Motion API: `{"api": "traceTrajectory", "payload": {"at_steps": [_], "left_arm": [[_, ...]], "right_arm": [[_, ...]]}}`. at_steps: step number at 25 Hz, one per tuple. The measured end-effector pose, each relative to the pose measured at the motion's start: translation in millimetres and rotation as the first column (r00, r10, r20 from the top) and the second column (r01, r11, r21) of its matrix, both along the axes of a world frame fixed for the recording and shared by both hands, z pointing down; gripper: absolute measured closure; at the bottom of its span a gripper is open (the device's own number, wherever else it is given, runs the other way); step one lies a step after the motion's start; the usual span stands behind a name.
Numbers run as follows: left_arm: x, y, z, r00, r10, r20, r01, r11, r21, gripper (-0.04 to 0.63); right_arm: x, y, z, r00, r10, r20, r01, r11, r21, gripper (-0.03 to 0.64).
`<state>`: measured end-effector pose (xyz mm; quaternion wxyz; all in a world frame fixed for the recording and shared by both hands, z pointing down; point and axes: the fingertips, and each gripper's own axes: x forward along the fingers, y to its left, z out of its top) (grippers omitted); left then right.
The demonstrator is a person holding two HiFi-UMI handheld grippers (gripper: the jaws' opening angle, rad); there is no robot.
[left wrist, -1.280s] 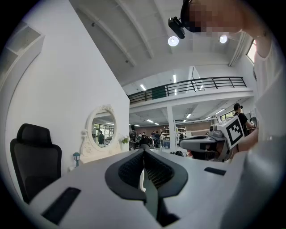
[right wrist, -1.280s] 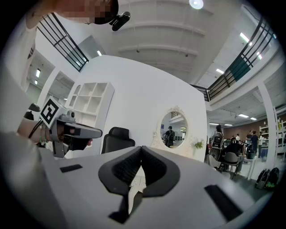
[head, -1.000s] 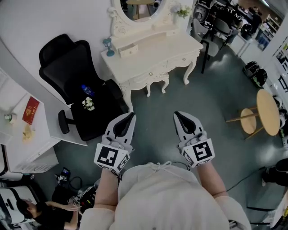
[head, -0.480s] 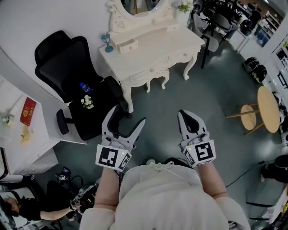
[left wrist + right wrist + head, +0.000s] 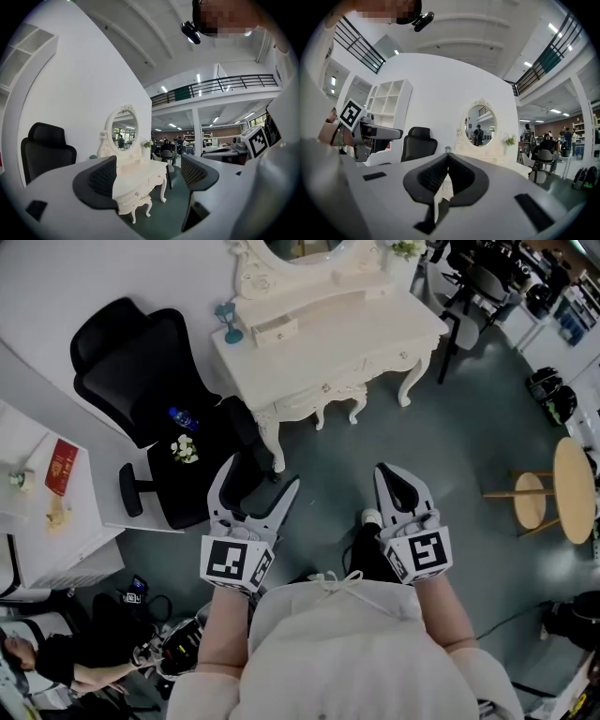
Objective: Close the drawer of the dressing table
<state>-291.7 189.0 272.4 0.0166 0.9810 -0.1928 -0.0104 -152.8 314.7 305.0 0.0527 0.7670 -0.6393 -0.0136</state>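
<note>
Left tool (image 5: 255, 479) is out in front at waist height, pointing level, and its jaws are opening. They stand wide apart with only air between them. Through that gap in the left gripper view (image 5: 147, 176) sits the dressing table (image 5: 140, 180), well off and untouched. Right tool (image 5: 388, 472) is alongside at 3 o'clock of the left one, jaws drawn together at the tips, gripping nothing, as its own view (image 5: 447, 157) confirms.

In the head view, the white dressing table (image 5: 328, 343) stands at 12 o'clock from the tools, well apart from both. The small drawer (image 5: 277, 331) is on the raised shelf below the oval mirror (image 5: 309, 247), toward the table's 9 o'clock end, and it sticks out from the shelf front. A little teal stemmed ornament (image 5: 228, 322) stands just beside it at 9 o'clock on the worktop.

At 10 o'clock of the left tool a black office chair (image 5: 131, 362) crowds the table's near corner. A blue bottle (image 5: 183, 418) and a sprig of white flowers (image 5: 185, 451) lie on its seat. The grey-green floor (image 5: 450, 437) lies between the right tool and the table's legs. A round wooden stool (image 5: 574, 488) sits far off at 3 o'clock.
</note>
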Motion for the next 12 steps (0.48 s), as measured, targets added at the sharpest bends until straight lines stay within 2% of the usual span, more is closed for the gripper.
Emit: {"api": "traceTrajectory", "payload": {"at_steps": [5, 12], "left_arm": [[57, -21, 5, 0.996, -0.09, 0.02, 0.091, 0.996, -0.019, 0.173], [167, -56, -1, 0.971, -0.238, 0.005, 0.238, 0.971, -0.028, 0.173]], "right_arm": [[66, -34, 4, 0.996, -0.094, -0.002, 0.094, 0.996, 0.005, 0.609], [192, -79, -4, 0.972, -0.236, -0.024, 0.235, 0.971, -0.031, 0.611]]}}
